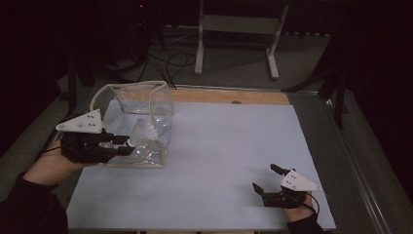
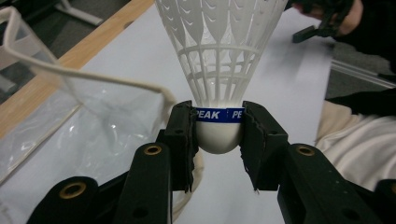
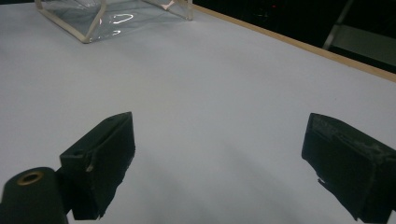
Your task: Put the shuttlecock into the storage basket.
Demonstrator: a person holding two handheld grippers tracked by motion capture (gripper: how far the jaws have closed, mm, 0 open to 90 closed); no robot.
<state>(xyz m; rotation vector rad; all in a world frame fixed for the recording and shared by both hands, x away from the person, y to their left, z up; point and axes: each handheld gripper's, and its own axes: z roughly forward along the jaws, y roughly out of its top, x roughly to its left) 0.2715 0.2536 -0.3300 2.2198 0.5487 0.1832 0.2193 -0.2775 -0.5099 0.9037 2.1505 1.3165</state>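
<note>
My left gripper (image 2: 218, 133) is shut on the rounded white cork of a white plastic shuttlecock (image 2: 219, 51), just below its blue band, and the skirt points away from me. In the high view the left gripper (image 1: 127, 143) holds the shuttlecock (image 1: 143, 131) level at the near edge of a clear plastic bag (image 1: 139, 100) with a white rim (image 2: 93, 79). Whether the skirt is inside the bag I cannot tell. My right gripper (image 1: 264, 178) rests open near the table's front right, and its jaws (image 3: 219, 154) stand wide apart over bare table.
The white table top (image 1: 219, 146) has a wooden strip (image 1: 229, 96) along its far edge. The clear bag (image 3: 112, 18) lies at the table's far left. A white metal stand (image 1: 238, 34) and cables (image 1: 168, 63) are on the floor behind.
</note>
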